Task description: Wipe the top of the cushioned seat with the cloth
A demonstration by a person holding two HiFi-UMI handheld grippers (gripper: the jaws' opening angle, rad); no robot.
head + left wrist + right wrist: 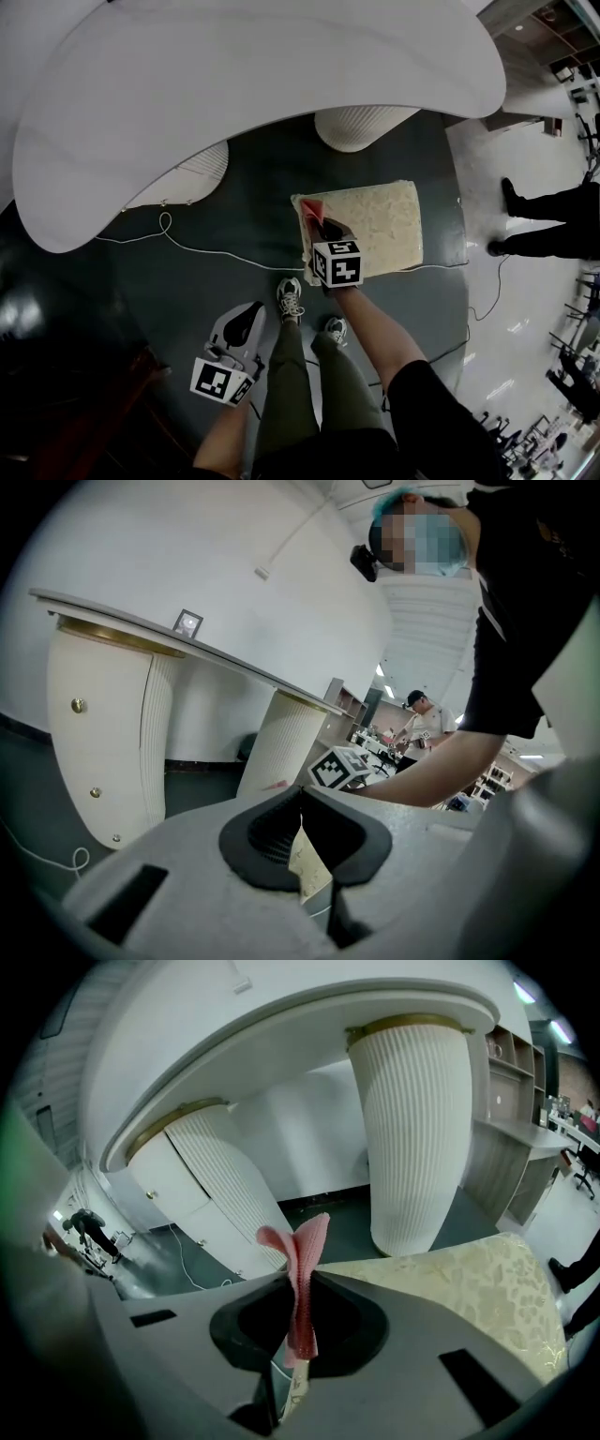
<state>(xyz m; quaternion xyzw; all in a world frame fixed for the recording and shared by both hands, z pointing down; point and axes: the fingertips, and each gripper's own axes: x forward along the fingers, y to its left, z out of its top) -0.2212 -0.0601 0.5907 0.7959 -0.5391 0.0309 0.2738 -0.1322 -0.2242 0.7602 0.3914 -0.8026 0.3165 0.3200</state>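
Right gripper [322, 225]: jaws clamped on the pink textured cloth [302, 1269]. A folded flap of it sticks up past the jaw tips. From the head view, the cloth sits over the far-left corner of the cream floral-patterned square cushioned seat [384, 225]. I cannot tell whether the fabric is touching the seat top.

Left gripper [246, 323]: jaws together, nothing between them. It hangs low at near left over the dark green floor [216, 216], just left of the grey lace-up sneaker [290, 298] and well apart from the seat.

The seat stands on the dark floor, near a white ribbed pedestal [361, 127] under the big curved white tabletop [234, 84]. A thin white cable [187, 246] trails across the floor to the seat's left. A second person's dark-trousered legs [553, 220] show at far right on the pale floor.
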